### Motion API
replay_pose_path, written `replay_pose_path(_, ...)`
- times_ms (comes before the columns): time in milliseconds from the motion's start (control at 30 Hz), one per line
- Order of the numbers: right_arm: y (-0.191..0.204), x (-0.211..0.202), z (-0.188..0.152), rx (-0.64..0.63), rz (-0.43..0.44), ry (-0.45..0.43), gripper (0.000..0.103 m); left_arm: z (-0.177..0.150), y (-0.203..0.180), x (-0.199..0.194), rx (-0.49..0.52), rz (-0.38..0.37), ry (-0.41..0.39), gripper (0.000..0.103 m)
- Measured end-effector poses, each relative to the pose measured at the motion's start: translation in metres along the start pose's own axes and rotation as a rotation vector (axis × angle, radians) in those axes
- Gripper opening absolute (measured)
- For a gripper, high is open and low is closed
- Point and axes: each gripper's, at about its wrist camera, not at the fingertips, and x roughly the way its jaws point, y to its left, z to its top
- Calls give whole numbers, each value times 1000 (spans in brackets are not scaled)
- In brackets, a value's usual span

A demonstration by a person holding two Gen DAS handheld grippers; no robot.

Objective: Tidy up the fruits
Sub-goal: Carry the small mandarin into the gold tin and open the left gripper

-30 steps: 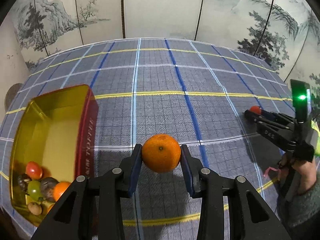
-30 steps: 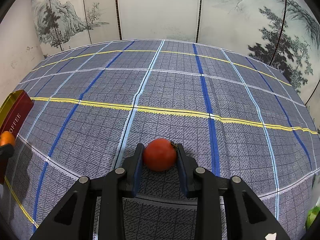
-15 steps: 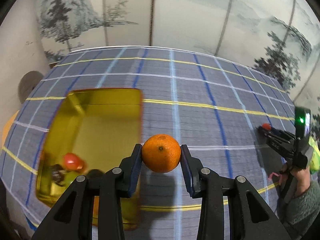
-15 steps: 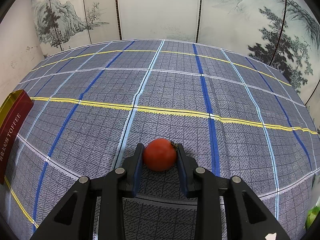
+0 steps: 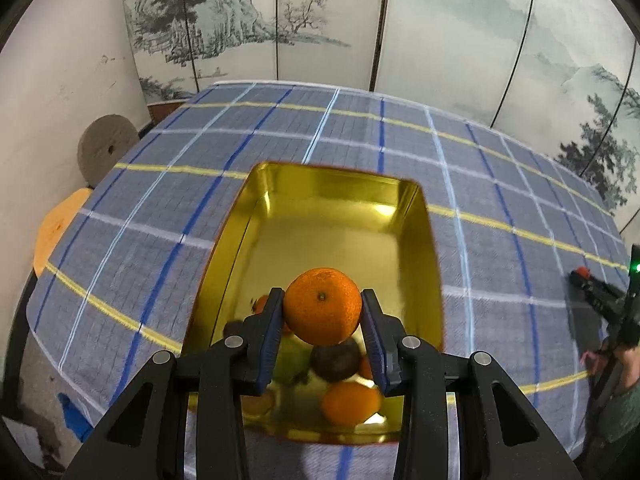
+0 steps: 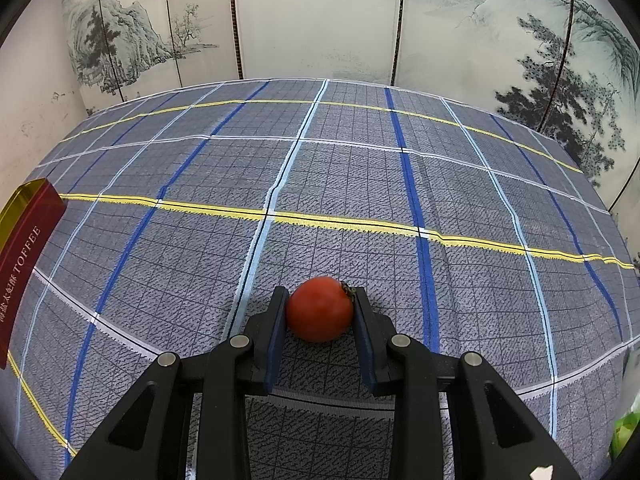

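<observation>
Left claw (image 5: 322, 307) pinching an orange mandarin (image 5: 322, 305) between blue pads, held in the air above the open gold tin (image 5: 420, 216), over its near end. Below the mandarin, inside the tin: a second orange fruit (image 5: 351, 403), a dark brown round fruit (image 5: 335, 359), a pale green one (image 5: 294, 356), all crowded at the near end; far half of the tin floor bare and shining. Tin resting on the bench, on a grey-blue plaid cloth (image 5: 160, 216) crossed by yellow, blue and white lines. Some blur across this view.

Right claw (image 6: 320, 309) pressed onto a red tomato (image 6: 320, 309), stem scar against the right-hand pad, tomato sitting low against the plaid cloth (image 6: 360, 168); whether touching the cloth or just off it, hard to tell. Red outer wall of the tin (image 6: 24, 264), lettered TOFFEE, at the far left edge of the right wrist view, well apart from the tomato. Something green (image 6: 624, 428) at the lower right edge, too cut off to name.

Seen from the left wrist view: the right claw (image 5: 580, 276) at the far right edge with a red speck at its tip, a green light (image 5: 636, 268) above it, a hand (image 5: 624, 356) and grey-green sleeve (image 5: 624, 412) behind. Painted landscape screen (image 5: 440, 40) behind the bench; round grey stone disc (image 5: 106, 148) leaning against the wall at left.
</observation>
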Motion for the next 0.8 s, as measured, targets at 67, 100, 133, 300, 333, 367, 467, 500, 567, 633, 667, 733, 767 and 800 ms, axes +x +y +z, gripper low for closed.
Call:
replay_pose_path(67, 0, 0, 0, 0, 0, 0, 29, -6, 2, 3, 5, -3, 17, 39)
replay_pose_path(100, 0, 0, 0, -1, -1, 0, 29, -9, 1, 4, 10, -5, 24, 39)
replay_pose_path(133, 0, 0, 0, -1, -1, 0, 29, -13, 0, 5, 16, -9, 30, 39)
replay_pose_path(300, -1, 0, 0, -1, -4, 0, 29, -23, -6, 11, 41, -31, 52, 39)
replay_pose_path(333, 0, 0, 0, -1, -3, 0, 29, -24, -8, 13, 46, -33, 57, 39)
replay_pose_path(367, -1, 0, 0, -2, -4, 0, 29, -25, -10, 15, 51, -34, 60, 39)
replay_pose_path(467, -1, 1, 0, -2, -6, 0, 29, -27, -12, 19, 58, -33, 68, 39)
replay_pose_path(500, -1, 1, 0, -2, -6, 0, 29, -28, -13, 20, 61, -30, 70, 39)
replay_pose_path(567, -1, 1, 0, -2, -5, 0, 29, -29, -13, 22, 68, -17, 71, 39)
replay_pose_path(633, -1, 1, 0, -2, -5, 0, 29, -30, -13, 25, 70, -15, 79, 39)
replay_pose_path(667, -1, 1, 0, -2, -5, 0, 29, -31, -13, 26, 71, -14, 78, 39)
replay_pose_path(733, -1, 1, 0, -2, -6, 0, 29, -31, -14, 26, 81, -9, 72, 39)
replay_pose_path(767, -1, 1, 0, -2, -6, 0, 29, -31, -14, 26, 85, -7, 70, 39)
replay_pose_path(800, -1, 1, 0, -2, -6, 0, 29, -32, -14, 27, 86, -5, 67, 39)
